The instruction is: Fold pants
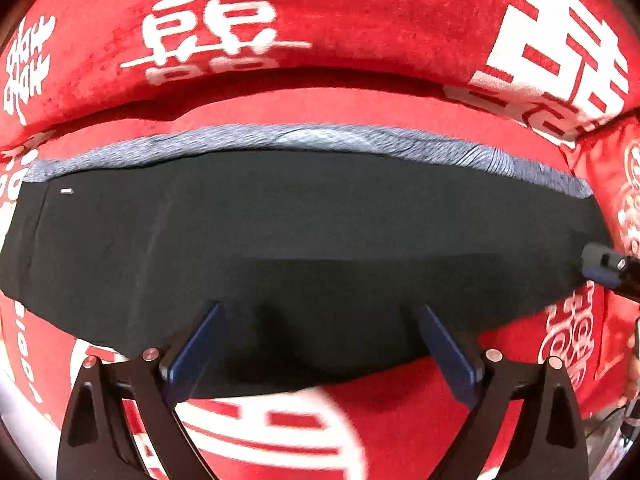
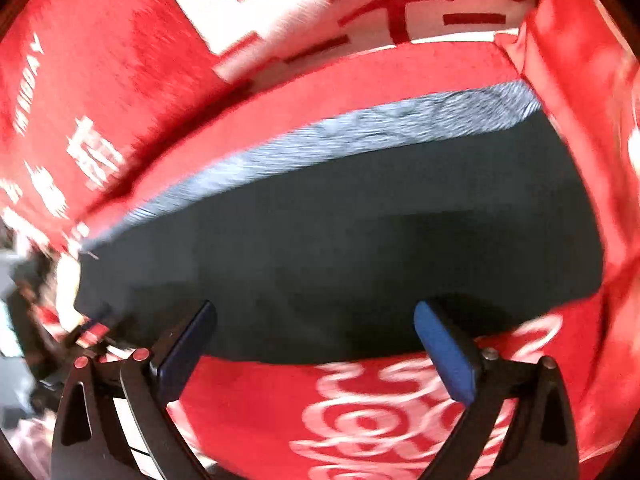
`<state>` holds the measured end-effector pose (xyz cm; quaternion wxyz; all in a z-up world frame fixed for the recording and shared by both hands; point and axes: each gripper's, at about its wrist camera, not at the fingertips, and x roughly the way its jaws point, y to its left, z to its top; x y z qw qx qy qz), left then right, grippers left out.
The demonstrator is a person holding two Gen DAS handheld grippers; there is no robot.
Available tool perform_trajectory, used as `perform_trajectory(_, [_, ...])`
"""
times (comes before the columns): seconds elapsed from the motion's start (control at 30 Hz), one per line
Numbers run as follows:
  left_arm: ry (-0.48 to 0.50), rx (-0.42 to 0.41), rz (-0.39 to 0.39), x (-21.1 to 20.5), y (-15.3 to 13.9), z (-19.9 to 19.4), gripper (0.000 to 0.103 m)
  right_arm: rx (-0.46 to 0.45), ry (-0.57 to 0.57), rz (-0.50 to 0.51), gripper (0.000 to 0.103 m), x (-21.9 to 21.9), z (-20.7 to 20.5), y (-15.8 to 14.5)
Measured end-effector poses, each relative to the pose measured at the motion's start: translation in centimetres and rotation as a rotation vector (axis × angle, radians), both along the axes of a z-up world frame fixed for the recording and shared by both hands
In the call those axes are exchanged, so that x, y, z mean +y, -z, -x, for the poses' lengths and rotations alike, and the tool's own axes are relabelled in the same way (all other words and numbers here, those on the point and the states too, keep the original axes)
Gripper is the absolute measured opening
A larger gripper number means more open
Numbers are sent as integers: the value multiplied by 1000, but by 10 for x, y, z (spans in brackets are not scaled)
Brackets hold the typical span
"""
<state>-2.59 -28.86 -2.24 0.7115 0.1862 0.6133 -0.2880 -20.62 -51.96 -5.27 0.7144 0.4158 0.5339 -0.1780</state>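
Note:
The black pants (image 1: 296, 240) lie folded into a wide flat band on the red cover, with a grey waistband (image 1: 328, 140) along the far edge. My left gripper (image 1: 320, 312) is open and empty, its blue pads over the pants' near edge. My right gripper (image 2: 314, 312) is open and empty, also over the near edge of the pants (image 2: 360, 232); the grey waistband (image 2: 360, 132) runs along their far side. The right gripper's tip shows at the pants' right end in the left wrist view (image 1: 604, 266).
A red cover with white characters (image 1: 360, 12) drapes the seat and the backrest behind the pants. A red cushion (image 1: 624, 184) stands at the right end. The cover's front part (image 2: 400, 408) lies below the grippers. The right wrist view is blurred.

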Motion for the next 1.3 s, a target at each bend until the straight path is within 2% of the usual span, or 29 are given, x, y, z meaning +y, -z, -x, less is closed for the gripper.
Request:
perform_trajectory(0.13, [17, -17, -3, 48, -13, -19, 97, -60, 32, -58, 100, 60, -19, -12])
perform_trajectory(0.3, [-47, -50, -26, 127, -21, -82, 97, -159, -13, -199, 98, 155, -68, -12])
perform_trajectory(0.37, [-76, -80, -35, 154, -20, -104, 97, -212, -25, -279, 90, 189, -79, -8])
perform_trajectory(0.43, [-96, -132, -56, 174, -17, -129, 97, -232, -40, -367, 72, 218, -103, 8])
perform_trajectory(0.5, [-107, -175, -90, 195, -7, -152, 97, -250, -42, -439, 62, 240, -116, 22])
perform_trajectory(0.6, [-131, -180, -159, 223, 19, -178, 97, -231, -38, -474, 62, 265, -126, 41])
perform_trajectory(0.7, [-116, -167, -166, 226, 42, -184, 96, -220, -11, -477, 62, 274, -132, 51])
perform_trajectory(0.8, [-89, -194, -153, 234, 39, -180, 96, -229, 28, -437, 62, 270, -131, 50])
perform_trajectory(0.93, [-112, -157, -95, 241, 46, -189, 96, -237, 94, -454, 62, 263, -136, 57])
perform_trajectory(0.97, [-98, -158, -88, 243, 45, -190, 96, -241, 103, -463, 58, 261, -138, 58])
perform_trajectory(1.0, [-82, -161, -93, 243, 45, -190, 96, -231, 95, -466, 21, 260, -146, 59])
perform_trajectory(1.03, [-63, -164, -99, 244, 43, -190, 96, -228, 80, -469, 8, 259, -150, 56])
perform_trajectory(1.1, [-32, -168, -103, 246, 39, -187, 95, -284, 70, -482, 8, 255, -150, 40])
perform_trajectory(1.17, [-13, -161, -93, 253, 37, -186, 95, -294, 26, -452, 8, 259, -144, 22])
perform_trajectory(1.23, [11, -161, -92, 255, 39, -186, 94, -259, 11, -444, 6, 265, -138, 25])
perform_trajectory(1.3, [37, -178, -105, 254, 40, -182, 95, -165, -28, -408, 6, 274, -137, 44])
